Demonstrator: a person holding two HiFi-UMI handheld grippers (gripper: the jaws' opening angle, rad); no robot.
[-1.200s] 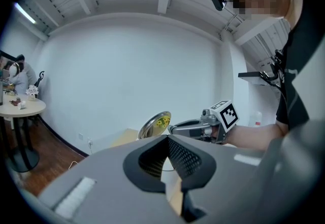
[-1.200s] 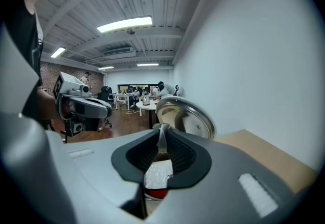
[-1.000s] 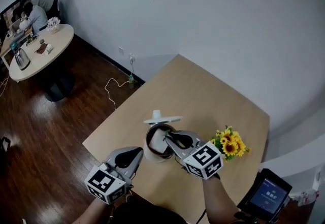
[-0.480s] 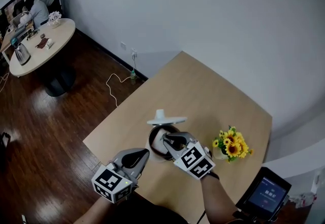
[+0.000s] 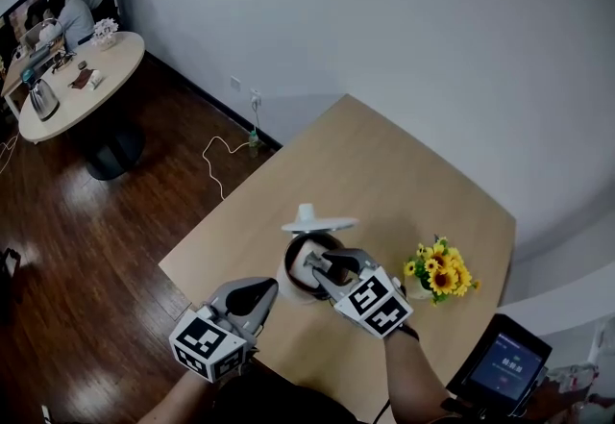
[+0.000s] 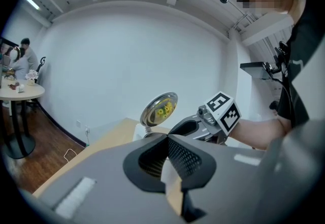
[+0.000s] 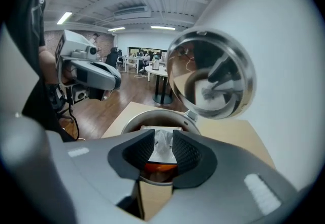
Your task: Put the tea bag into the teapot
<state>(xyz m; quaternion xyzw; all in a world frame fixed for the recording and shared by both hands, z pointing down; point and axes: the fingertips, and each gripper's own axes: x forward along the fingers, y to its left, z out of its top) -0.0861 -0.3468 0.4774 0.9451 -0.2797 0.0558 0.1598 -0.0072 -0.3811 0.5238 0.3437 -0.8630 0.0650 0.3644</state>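
Mid-release now: opening the jaws of the R gripper right over the mouth of the teapot, w/ the white tea bag between the pads but no longer pinched, so letting go rather than gripping. Holding the L gripper off to the side near the table edge, jaws together, nothing in them. Seen from the head view, parked w/ R gripper tips at the rim of the teapot, lid flipped up behind, clear of the opening. To do this step well, prob. best to stay put over the centre of the opening till the bag drops free, since paper can cling to a ribbed pad; if it hangs, try a small shake or a slight dip lower, then lift straight up w/o brushing the rim or the raised lid. Worth checking the bag lands fully inside, not draped over the edge. Vs the head view a sec ago: not much diff. Same spot at the pot mouth for the R gripper, marker cube turned a bit and drawn slightly closer to the pot; lid up both times; L gripper abt where it was; sunflowers untouched beside the pot.
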